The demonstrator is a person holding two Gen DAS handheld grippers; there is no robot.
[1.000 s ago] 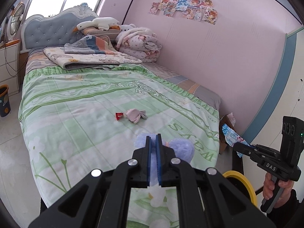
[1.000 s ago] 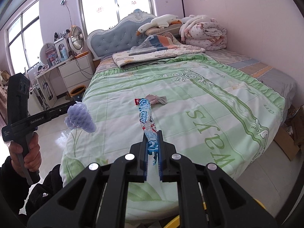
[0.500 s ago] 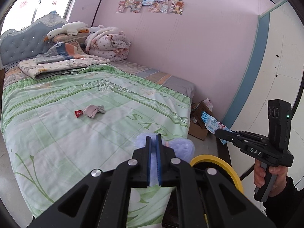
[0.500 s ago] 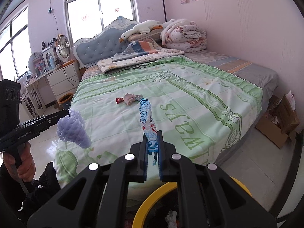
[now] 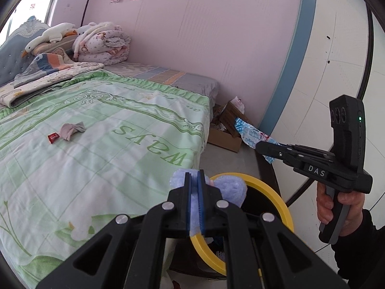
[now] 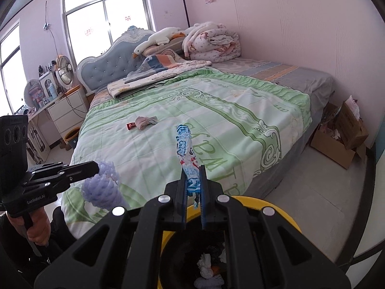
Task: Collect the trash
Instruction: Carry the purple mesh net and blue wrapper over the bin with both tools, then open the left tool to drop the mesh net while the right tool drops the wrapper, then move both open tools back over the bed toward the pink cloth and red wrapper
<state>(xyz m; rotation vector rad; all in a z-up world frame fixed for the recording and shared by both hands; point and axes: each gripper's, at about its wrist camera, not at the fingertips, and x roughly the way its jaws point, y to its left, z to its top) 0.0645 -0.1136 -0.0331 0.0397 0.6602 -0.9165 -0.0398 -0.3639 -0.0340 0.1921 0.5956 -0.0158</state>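
Wrapper [image 6: 186,159] clamped in right claw [image 6: 193,187] above bin [image 6: 286,214].

Each fisheye camera sits on its own hand-held gripper, looking forward and downward along the fingers from the foot of the bed [image 5: 101,130]. The left view faces the pink side wall [image 5: 216,48], the right view the headboard and windows [image 6: 101,16]. Both share the bed, the yellow-rimmed bin [image 6: 284,210] close below, and each other's hand-held gripper.
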